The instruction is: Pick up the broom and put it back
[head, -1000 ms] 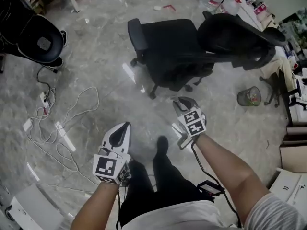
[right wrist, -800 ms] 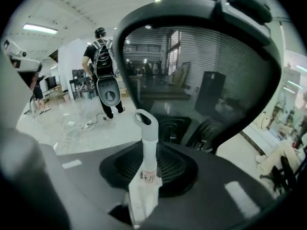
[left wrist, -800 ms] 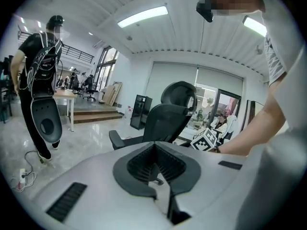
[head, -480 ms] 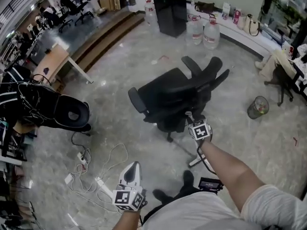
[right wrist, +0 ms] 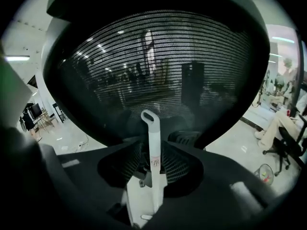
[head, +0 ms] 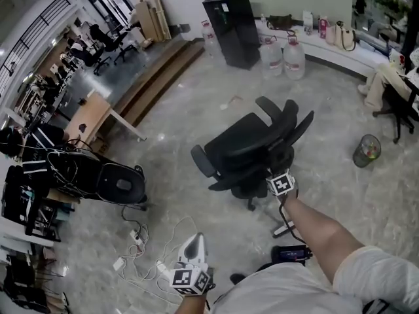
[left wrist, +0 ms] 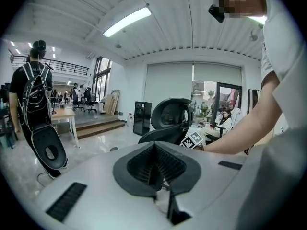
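Observation:
The broom shows only in the right gripper view as a white handle (right wrist: 153, 147) with a loop at its top, standing upright against the mesh back of a black office chair (right wrist: 158, 66). My right gripper (right wrist: 152, 155) has the handle between its ribbed pads; the jaws are opening and a thin gap shows beside the handle. In the head view that gripper (head: 280, 183) sits at the back of the chair (head: 252, 146). My left gripper (head: 194, 247) hangs low at the left, shut and empty (left wrist: 154, 147).
A second black chair (head: 111, 178) lies at the left, with cables and a power strip (head: 147, 241) on the floor near it. A waste bin (head: 367, 150) stands at the right. Water bottles (head: 283, 56) and a black cabinet (head: 234, 19) stand behind. A person with a backpack (left wrist: 33, 95) stands at the left.
The head view has lifted from the floor to take in the room. My right gripper went forward to the chair's back. My left gripper slid toward the bottom edge of the view.

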Available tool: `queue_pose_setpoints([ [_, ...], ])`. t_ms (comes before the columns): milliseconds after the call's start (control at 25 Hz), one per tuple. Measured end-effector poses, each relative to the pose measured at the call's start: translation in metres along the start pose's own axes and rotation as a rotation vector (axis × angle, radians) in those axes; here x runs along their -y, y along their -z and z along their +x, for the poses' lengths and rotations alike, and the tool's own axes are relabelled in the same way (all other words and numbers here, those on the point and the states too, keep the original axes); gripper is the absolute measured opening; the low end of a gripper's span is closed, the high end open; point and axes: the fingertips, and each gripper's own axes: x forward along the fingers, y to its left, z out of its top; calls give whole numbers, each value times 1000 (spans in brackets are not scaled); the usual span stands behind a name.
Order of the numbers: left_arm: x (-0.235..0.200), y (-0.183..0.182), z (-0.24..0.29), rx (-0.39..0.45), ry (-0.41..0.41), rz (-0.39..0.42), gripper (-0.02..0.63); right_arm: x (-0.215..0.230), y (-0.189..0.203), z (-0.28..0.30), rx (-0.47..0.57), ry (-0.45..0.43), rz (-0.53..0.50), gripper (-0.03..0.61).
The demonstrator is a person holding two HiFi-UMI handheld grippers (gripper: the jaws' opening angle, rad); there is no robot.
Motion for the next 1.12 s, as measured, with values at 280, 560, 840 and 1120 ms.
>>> queue_pose_setpoints([
  [280, 4, -5, 4, 45, 35, -11, 5, -36, -13, -46, 115, -21, -81, 112],
  [560, -19, -20, -43, 128, 78, -52, 5, -184, -80, -163, 368, -150, -270, 33],
  [840, -63, -76, -116, 242, 75, -65, 6, -368, -155, -265, 549, -358, -415, 8],
  [1120, -118, -111, -184, 335, 39, -55, 6, -530, -177, -313, 580, -562, -442, 3],
])
